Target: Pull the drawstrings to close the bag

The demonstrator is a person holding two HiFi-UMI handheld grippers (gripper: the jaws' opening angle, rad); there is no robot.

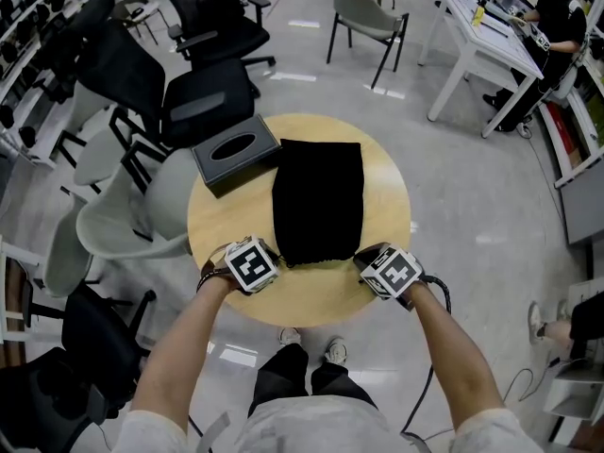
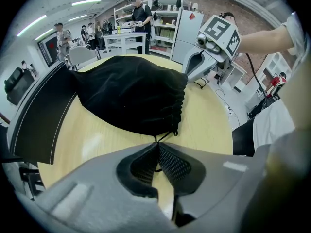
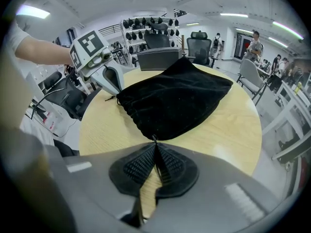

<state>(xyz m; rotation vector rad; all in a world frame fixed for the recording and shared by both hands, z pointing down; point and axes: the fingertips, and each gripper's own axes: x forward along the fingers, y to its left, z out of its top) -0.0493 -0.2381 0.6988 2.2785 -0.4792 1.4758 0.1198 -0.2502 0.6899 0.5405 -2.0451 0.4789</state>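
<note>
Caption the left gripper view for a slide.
Left gripper pinches the drawstring of a black bag on a round table.

Round wooden bench. Black tissue box on it at 10 o'clock. Black office chair beyond at 11, grey chair at 12, white desk at 2, pale chair at 9.

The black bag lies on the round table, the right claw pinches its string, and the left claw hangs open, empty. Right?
Not quite: the left gripper is shut on a drawstring, as the left gripper view shows. The rest holds: the black bag lies on the round table and the right gripper pinches the other drawstring.
</note>
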